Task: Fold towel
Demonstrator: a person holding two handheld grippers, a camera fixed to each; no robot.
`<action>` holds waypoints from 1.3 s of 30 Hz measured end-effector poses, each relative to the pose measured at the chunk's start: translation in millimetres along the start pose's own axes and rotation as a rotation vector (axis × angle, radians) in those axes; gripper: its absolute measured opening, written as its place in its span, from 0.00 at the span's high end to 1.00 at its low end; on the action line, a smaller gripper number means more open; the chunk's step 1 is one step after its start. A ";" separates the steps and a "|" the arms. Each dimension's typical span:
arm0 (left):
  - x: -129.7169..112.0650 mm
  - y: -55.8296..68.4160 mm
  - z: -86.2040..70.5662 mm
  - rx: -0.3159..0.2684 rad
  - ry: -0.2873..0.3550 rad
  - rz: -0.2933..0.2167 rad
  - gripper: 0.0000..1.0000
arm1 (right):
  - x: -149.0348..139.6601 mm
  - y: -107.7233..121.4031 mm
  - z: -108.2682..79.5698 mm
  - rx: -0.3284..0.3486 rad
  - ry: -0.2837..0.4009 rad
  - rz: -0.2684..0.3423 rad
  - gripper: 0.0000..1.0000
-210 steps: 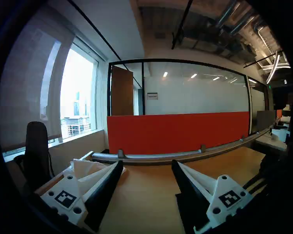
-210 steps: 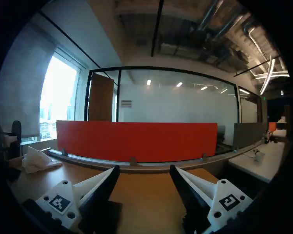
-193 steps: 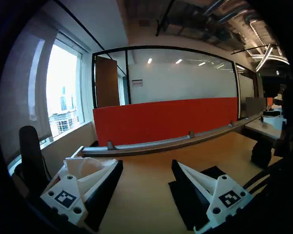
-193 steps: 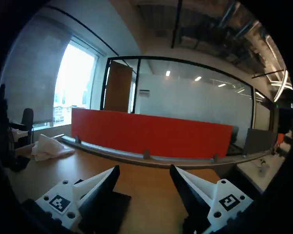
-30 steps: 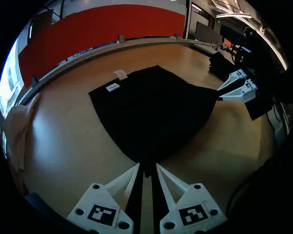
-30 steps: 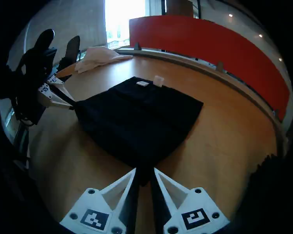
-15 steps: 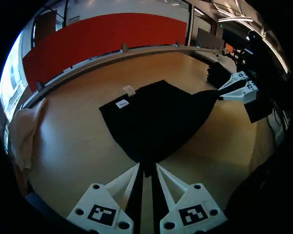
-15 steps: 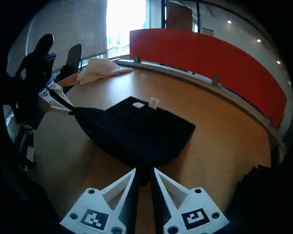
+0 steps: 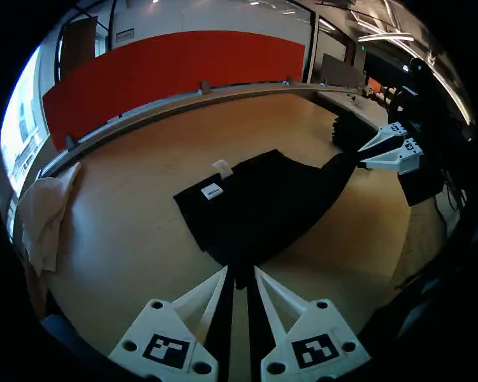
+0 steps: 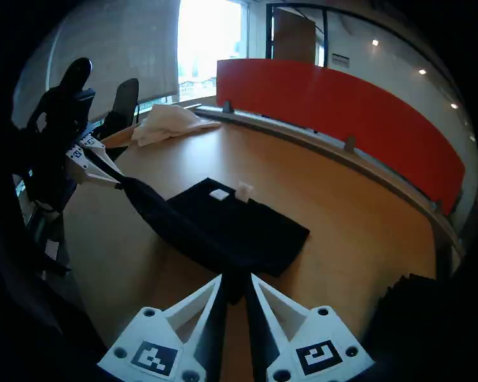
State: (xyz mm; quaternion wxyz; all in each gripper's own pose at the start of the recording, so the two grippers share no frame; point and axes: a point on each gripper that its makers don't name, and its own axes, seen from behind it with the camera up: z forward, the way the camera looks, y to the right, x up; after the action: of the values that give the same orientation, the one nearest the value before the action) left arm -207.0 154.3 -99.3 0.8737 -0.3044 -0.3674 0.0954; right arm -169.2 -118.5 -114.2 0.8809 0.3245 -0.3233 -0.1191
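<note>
My left tongs (image 9: 240, 279) are clenched on one near corner of the black towel (image 9: 267, 200), my right tongs (image 10: 236, 280) on the other. The near edge is raised between them and the far half lies flat on the surface (image 9: 124, 210). I think the first fold is barely begun — that edge has yet to reach the far side.
</note>
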 end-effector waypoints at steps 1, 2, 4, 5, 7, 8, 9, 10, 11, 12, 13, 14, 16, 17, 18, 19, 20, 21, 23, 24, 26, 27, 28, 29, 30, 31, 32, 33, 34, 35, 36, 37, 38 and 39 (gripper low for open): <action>0.3 0.4 -1.3 0.000 -0.001 0.002 0.87 | 0.9 -1.0 -1.6 0.001 0.001 0.001 0.82; 0.6 0.8 -2.7 -0.001 -0.001 0.004 0.87 | 1.7 -2.0 -3.1 0.001 0.003 0.002 0.82; 1.0 1.9 -5.3 -0.002 -0.003 0.009 0.87 | 4.0 -3.7 -6.6 0.003 0.007 0.004 0.82; 1.2 2.5 -6.6 -0.003 -0.004 0.011 0.87 | 5.1 -4.5 -8.3 0.003 0.009 0.004 0.82; 2.4 3.1 -9.1 -0.004 -0.004 0.014 0.87 | 7.0 -5.8 -11.9 0.005 0.013 0.003 0.82; 3.1 3.4 -10.3 -0.005 -0.003 0.014 0.87 | 7.8 -6.4 -13.6 0.006 0.014 0.003 0.82; 4.2 3.6 -11.7 -0.005 -0.002 0.015 0.87 | 8.8 -6.8 -15.4 0.006 0.015 0.001 0.82; 5.3 3.8 -12.9 -0.006 -0.001 0.014 0.87 | 9.6 -6.9 -16.8 0.006 0.016 0.000 0.82; 6.5 4.0 -14.2 -0.006 0.001 0.014 0.87 | 10.5 -7.1 -18.2 0.005 0.018 -0.002 0.82; 7.9 4.3 -15.6 -0.007 0.003 0.012 0.87 | 11.4 -7.3 -19.8 0.005 0.019 -0.002 0.82; 9.3 4.6 -16.9 -0.008 0.005 0.010 0.87 | 12.1 -7.6 -21.3 0.005 0.019 -0.002 0.82; 10.6 4.8 -18.2 -0.009 0.007 0.009 0.87 | 12.8 -7.8 -22.8 0.005 0.020 -0.002 0.82; 13.0 5.1 -20.7 -0.010 0.011 0.006 0.87 | 14.0 -8.1 -25.5 0.006 0.020 -0.002 0.82; 14.2 5.3 -21.9 -0.011 0.013 0.004 0.87 | 14.5 -8.2 -26.7 0.007 0.020 -0.001 0.82; 15.1 5.4 -23.0 -0.012 0.014 0.003 0.87 | 15.1 -8.4 -28.0 0.008 0.020 -0.002 0.82; 15.8 5.5 -24.0 -0.013 0.015 0.003 0.87 | 15.7 -8.7 -29.1 0.010 0.021 -0.003 0.82; 16.5 5.5 -25.0 -0.014 0.015 0.003 0.87 | 16.2 -8.9 -30.2 0.011 0.021 -0.003 0.82; 17.2 5.5 -25.9 -0.014 0.016 0.003 0.87 | 16.8 -9.5 -31.4 0.014 0.021 -0.004 0.82; 18.3 5.4 -27.5 -0.013 0.017 0.005 0.87 | 17.8 -11.0 -33.4 0.019 0.021 -0.006 0.82; 18.8 5.5 -28.3 -0.013 0.017 0.006 0.87 | 18.2 -11.6 -34.3 0.021 0.021 -0.007 0.82; 19.5 5.8 -29.7 -0.014 0.018 0.007 0.87 | 18.7 -12.3 -35.9 0.023 0.022 -0.008 0.82; 19.5 6.3 -30.4 -0.015 0.017 0.007 0.87 | 18.9 -12.7 -36.5 0.024 0.022 -0.007 0.82; 19.3 7.0 -31.0 -0.016 0.016 0.007 0.87 | 18.9 -13.0 -36.9 0.025 0.022 -0.006 0.82; 19.2 7.6 -31.5 -0.018 0.015 0.006 0.87 | 19.0 -13.4 -37.4 0.026 0.022 -0.006 0.82; 18.9 8.2 -32.0 -0.019 0.014 0.005 0.87 | 18.9 -13.6 -37.7 0.026 0.022 -0.005 0.82; 18.7 8.7 -32.3 -0.020 0.013 0.004 0.87 | 18.7 -13.8 -37.9 0.027 0.022 -0.005 0.82; 18.4 9.2 -32.6 -0.021 0.012 0.004 0.87 | 18.5 -13.9 -38.1 0.027 0.022 -0.005 0.82; 17.8 9.6 -32.6 -0.022 0.011 0.002 0.87 | 18.0 -14.1 -38.3 0.028 0.021 -0.006 0.82; 17.1 9.9 -32.3 -0.023 0.008 0.001 0.87 | 17.3 -14.3 -38.3 0.028 0.019 -0.007 0.82; 16.3 10.2 -32.0 -0.024 0.006 0.000 0.87 | 16.6 -14.4 -38.4 0.028 0.017 -0.008 0.82; 15.6 10.5 -31.6 -0.025 0.004 0.000 0.87 | 15.9 -14.5 -38.1 0.029 0.015 -0.009 0.82; 15.1 10.7 -31.2 -0.024 0.002 0.000 0.87 | 15.3 -14.5 -37.7 0.030 0.014 -0.010 0.82; 14.5 10.9 -30.9 -0.024 0.001 0.000 0.87 | 14.7 -14.6 -37.4 0.030 0.012 -0.011 0.82; 14.1 11.0 -30.4 -0.024 -0.001 0.000 0.87 | 14.0 -14.5 -36.7 0.031 0.009 -0.011 0.82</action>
State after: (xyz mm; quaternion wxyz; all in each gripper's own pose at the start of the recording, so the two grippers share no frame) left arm -175.0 154.6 -114.2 0.8697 -0.3150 -0.3689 0.0910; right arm -134.8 -117.2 -138.0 0.8766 0.3405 -0.3191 -0.1176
